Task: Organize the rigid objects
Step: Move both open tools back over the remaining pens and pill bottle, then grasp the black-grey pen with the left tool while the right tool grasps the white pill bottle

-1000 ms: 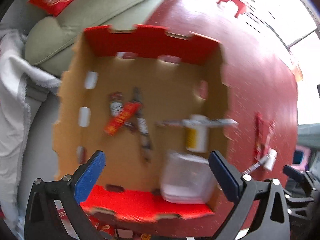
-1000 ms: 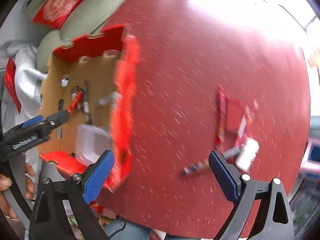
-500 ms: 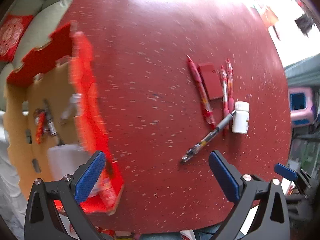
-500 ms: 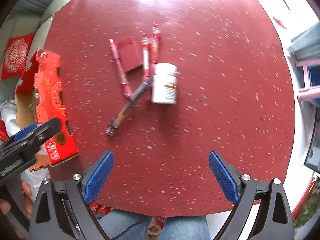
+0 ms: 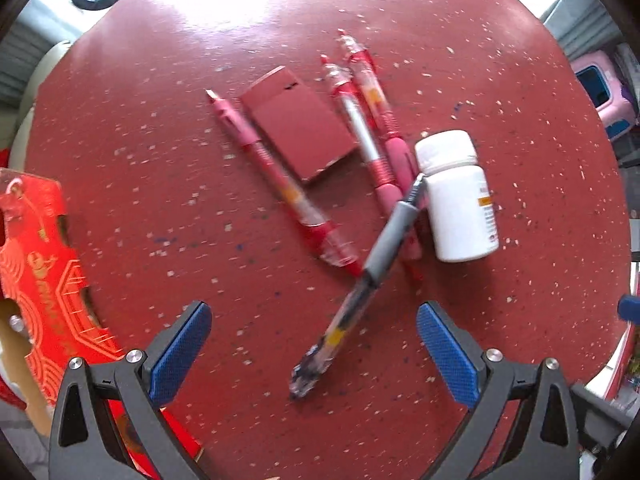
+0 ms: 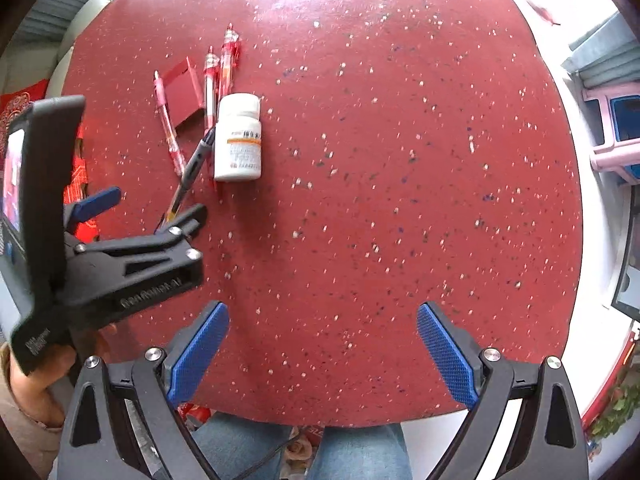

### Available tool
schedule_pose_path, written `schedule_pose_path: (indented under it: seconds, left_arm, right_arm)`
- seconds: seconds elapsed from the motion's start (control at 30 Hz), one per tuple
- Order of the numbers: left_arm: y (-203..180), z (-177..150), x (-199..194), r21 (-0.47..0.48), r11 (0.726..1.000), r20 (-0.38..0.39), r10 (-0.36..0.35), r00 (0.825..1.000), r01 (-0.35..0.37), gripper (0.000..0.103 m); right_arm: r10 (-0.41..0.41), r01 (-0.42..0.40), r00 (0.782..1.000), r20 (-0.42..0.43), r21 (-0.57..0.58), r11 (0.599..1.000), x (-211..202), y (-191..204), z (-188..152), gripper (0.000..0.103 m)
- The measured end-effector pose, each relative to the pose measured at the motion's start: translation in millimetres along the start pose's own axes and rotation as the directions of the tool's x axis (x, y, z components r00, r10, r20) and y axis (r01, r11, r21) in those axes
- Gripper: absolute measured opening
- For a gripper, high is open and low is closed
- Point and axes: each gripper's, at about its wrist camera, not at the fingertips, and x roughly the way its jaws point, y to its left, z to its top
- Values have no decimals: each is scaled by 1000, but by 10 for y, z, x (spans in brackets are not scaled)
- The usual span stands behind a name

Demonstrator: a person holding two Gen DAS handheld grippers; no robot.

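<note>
Round red speckled worktop (image 5: 168, 184) seen from above via 2 wrist cams; L tool (image 5: 314, 346) has its blue-padded fingers (image 5: 180, 344) spread wide w/ nothing between them, hovering over the near end of a grey-grip pen (image 5: 360, 280); that pen lies diagonally, its clear tip end between the L tool's fingers, its far end touching a white pill bottle (image 5: 460, 200); bottle lies on its side, cap pointing away, orange-striped label on its right flank; left of the bottle, 2 red pens (image 5: 360, 128) lie side by side, roughly parallel, the grey-grip pen crossing over their near ends; further left a flat dark-red box (image 5: 300, 124), then a pink-red pen (image 5: 280, 184) just beside the box, angled toward the grey pen's middle; at far left edge, a red printed cardboard box wall (image 5: 44, 280) w/ brown inner face, well apart from the pens; R tool (image 6: 322, 350) also wide open, holding nothing, over bare worktop near its front edge, well apart from the bottle (image 6: 238, 140); in R cam the L tool (image 6: 120, 216) shows as a black clamp body at left, w/ a hand (image 6: 36, 372) gripping its handle; jeans (image 6: 352, 452) visible below worktop edge; pink stool (image 6: 616, 128) at far right, off the worktop
</note>
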Motion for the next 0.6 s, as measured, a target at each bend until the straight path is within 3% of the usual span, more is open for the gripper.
schedule_pose_path:
  seconds: [0.23, 0.43, 0.5, 0.57, 0.6]
  left_arm:
    - [-27, -134, 79, -23, 1000, 3, -5, 1000, 5, 103]
    - [246, -355, 56, -102, 994, -10, -37, 999, 36, 103]
    - [306, -411, 34, -112, 993, -6, -36, 999, 35, 103]
    - [354, -446, -11, -124, 992, 2, -34, 999, 34, 103]
    - [366, -454, -34, -126, 991, 7, -34, 999, 34, 103]
  right_arm:
    - [11, -9, 997, 75, -23, 1000, -29, 190, 506, 96]
    - [9, -4, 999, 53, -86, 996, 214, 412, 773, 93]
    - [21, -17, 999, 34, -110, 994, 311, 484, 835, 73]
    - [33, -32, 999, 8, -118, 993, 395, 518, 897, 40]
    - [38, -39, 999, -8, -120, 992, 427, 511, 907, 35]
